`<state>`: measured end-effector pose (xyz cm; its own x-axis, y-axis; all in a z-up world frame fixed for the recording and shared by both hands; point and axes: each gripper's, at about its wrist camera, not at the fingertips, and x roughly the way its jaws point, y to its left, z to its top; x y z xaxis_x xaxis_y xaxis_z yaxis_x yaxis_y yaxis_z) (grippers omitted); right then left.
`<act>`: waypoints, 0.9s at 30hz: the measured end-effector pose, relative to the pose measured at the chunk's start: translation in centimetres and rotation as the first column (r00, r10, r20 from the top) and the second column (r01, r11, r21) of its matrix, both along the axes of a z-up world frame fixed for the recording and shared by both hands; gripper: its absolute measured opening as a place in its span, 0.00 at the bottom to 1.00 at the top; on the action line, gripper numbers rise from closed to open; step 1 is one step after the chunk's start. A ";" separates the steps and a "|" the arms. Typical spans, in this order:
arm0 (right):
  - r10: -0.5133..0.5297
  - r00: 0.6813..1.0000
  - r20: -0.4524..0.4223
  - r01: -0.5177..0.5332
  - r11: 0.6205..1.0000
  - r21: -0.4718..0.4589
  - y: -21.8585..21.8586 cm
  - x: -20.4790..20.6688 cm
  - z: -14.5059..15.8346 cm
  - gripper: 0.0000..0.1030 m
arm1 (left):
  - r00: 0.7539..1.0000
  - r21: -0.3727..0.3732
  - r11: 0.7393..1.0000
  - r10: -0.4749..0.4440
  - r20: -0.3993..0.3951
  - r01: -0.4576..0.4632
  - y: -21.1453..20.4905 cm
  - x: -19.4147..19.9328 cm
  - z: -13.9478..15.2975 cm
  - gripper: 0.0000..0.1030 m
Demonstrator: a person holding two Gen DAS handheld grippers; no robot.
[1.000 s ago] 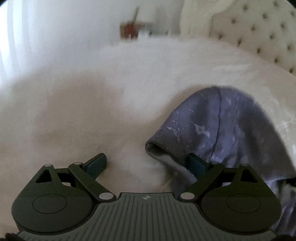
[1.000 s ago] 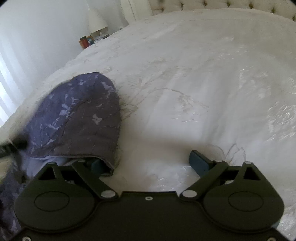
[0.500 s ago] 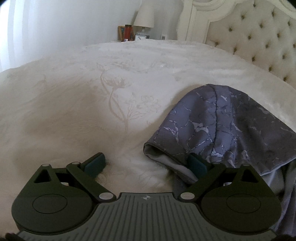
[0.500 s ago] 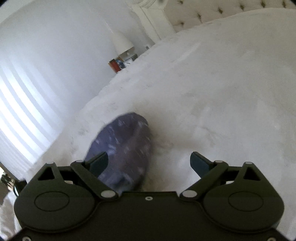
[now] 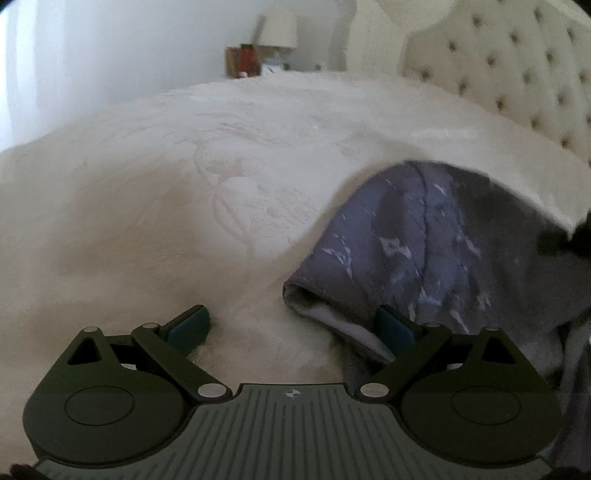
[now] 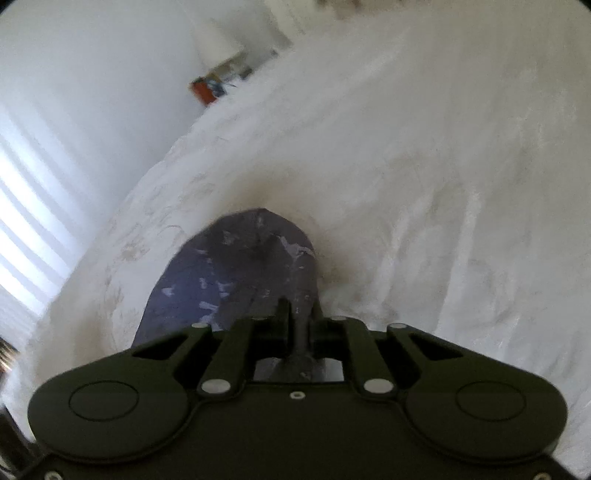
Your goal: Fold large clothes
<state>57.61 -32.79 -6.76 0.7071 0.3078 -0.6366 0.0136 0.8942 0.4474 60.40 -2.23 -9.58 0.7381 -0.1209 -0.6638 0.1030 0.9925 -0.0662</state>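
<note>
A purple-grey marbled garment lies on the white bedspread. My left gripper stands open low over the bed. The garment's pale-lined hem lies against the right fingertip, and the left fingertip rests on bare bedspread. In the right wrist view, my right gripper has its jaws closing tight on a fold of the garment, with fabric pinched between the pads and hanging above the bed. A dark blurred shape touches the garment's raised right side.
A tufted cream headboard stands at the back right. A nightstand with a lamp and a red item is beyond the bed's far edge. Bright window blinds are on the left.
My right gripper went from wide open beside the garment to shut on its fabric and rose with it. The garment's right side lifted in the left wrist view. The left gripper stayed put.
</note>
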 end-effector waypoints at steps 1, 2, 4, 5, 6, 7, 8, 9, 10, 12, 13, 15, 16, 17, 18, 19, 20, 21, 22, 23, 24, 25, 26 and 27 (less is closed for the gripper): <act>0.028 0.999 0.035 -0.026 0.999 -0.042 0.5 -0.6 1.0 0.11 | 1.000 0.002 1.000 -0.013 -0.009 0.014 0.2 -0.4 0.5 0.93; 0.051 0.996 0.070 -0.046 0.996 -0.072 1.0 -1.4 2.0 0.11 | 1.000 -0.002 1.000 -0.019 -0.011 0.019 0.5 -0.8 1.0 0.93; 0.082 0.988 0.129 -0.070 0.993 -0.094 1.7 -3.0 3.9 0.11 | 1.000 -0.027 0.999 -0.022 -0.009 0.021 1.6 -2.3 2.1 0.93; 0.099 0.983 0.157 -0.084 0.991 -0.101 2.1 -3.8 4.8 0.10 | 1.000 -0.041 0.999 -0.022 -0.012 0.022 2.3 -3.2 2.6 0.93; 0.125 0.974 0.189 -0.105 0.988 -0.115 2.5 -5.0 5.6 0.11 | 0.999 -0.048 0.999 -0.026 -0.021 0.025 2.9 -4.1 3.2 0.93; 0.155 0.963 0.222 -0.129 0.983 -0.130 2.9 -6.2 6.4 0.10 | 0.999 -0.050 0.998 -0.032 -0.027 0.031 3.5 -5.1 3.7 0.93; 0.185 0.950 0.250 -0.153 0.978 -0.143 3.3 -7.5 7.0 0.10 | 0.999 -0.051 0.998 -0.041 -0.026 0.039 4.1 -6.2 4.2 0.93; 0.216 0.937 0.276 -0.177 0.971 -0.158 3.7 -8.9 7.7 0.10 | 0.998 -0.052 0.997 -0.054 -0.022 0.052 4.7 -7.3 4.7 0.93; 0.245 0.922 0.300 -0.199 0.964 -0.176 4.2 -10.4 8.4 0.10 | 0.997 -0.053 0.996 -0.071 -0.018 0.070 5.2 -8.4 5.3 0.93; 0.301 0.892 0.338 -0.242 0.948 -0.204 5.0 -13.2 9.4 0.10 | 0.994 -0.057 0.992 -0.109 -0.004 0.109 6.3 -11.0 6.5 0.93; 0.328 0.874 0.358 -0.261 0.939 -0.225 5.4 -14.9 9.7 0.10 | 0.992 -0.064 0.990 -0.128 0.002 0.128 6.8 -12.2 7.1 0.94; 0.380 0.842 0.382 -0.291 0.918 -0.271 6.2 -18.0 10.2 0.10 | 0.988 -0.102 0.982 -0.156 0.011 0.156 7.8 -14.5 8.3 0.94; 0.406 0.828 0.388 -0.304 0.905 -0.297 6.7 -19.4 10.3 0.10 | 0.985 -0.135 0.975 -0.173 0.017 0.174 8.4 -15.7 9.0 0.94; 0.432 0.814 0.388 -0.316 0.890 -0.329 7.3 -21.1 10.2 0.10 | 0.982 -0.167 0.967 -0.190 0.020 0.191 8.6 -16.6 9.5 0.94; 0.457 0.803 0.383 -0.330 0.875 -0.354 7.8 -22.5 10.0 0.10 | 0.980 -0.199 0.959 -0.200 0.024 0.201 9.0 -17.4 10.0 0.95; 0.476 0.795 0.376 -0.344 0.864 -0.368 8.2 -23.4 9.7 0.10 | 0.978 -0.234 0.950 -0.208 0.027 0.209 9.4 -18.3 10.5 0.99; 0.496 0.788 0.364 -0.360 0.852 -0.381 8.6 -24.7 9.3 0.10 | 0.976 -0.277 0.936 -0.217 0.030 0.217 9.7 -19.1 11.0 1.00; 0.507 0.785 0.355 -0.367 0.843 -0.394 9.0 -25.8 8.8 0.10 | 0.974 -0.324 0.920 -0.222 0.036 0.222 10.1 -19.7 11.4 1.00; 0.518 0.783 0.344 -0.374 0.834 -0.405 9.4 -26.5 8.4 0.10 | 0.974 -0.372 0.901 -0.224 0.036 0.221 10.3 -20.1 11.6 1.00; 0.529 0.783 0.326 -0.380 0.823 -0.422 9.8 -27.4 7.7 0.10 | 0.974 -0.432 0.876 -0.224 0.030 0.214 10.7 -20.3 11.6 1.00; 0.535 0.786 0.310 -0.386 0.816 -0.430 9.9 -28.0 7.2 0.11 | 0.975 -0.494 0.846 -0.222 0.018 0.201 11.1 -20.3 11.3 1.00; 0.540 0.790 0.291 -0.393 0.810 -0.436 10.1 -28.6 6.4 0.11 | 0.977 -0.543 0.820 -0.214 0.000 0.180 11.3 -19.9 10.9 1.00; 0.539 0.796 0.276 -0.393 0.807 -0.441 10.3 -29.0 5.8 0.11 | 0.980 -0.583 0.800 -0.196 -0.029 0.143 11.4 -19.6 10.3 1.00; 0.534 0.803 0.264 -0.393 0.808 -0.439 10.4 -29.6 5.1 0.11 | 0.982 -0.608 0.787 -0.178 -0.058 0.107 11.4 -19.2 9.6 1.00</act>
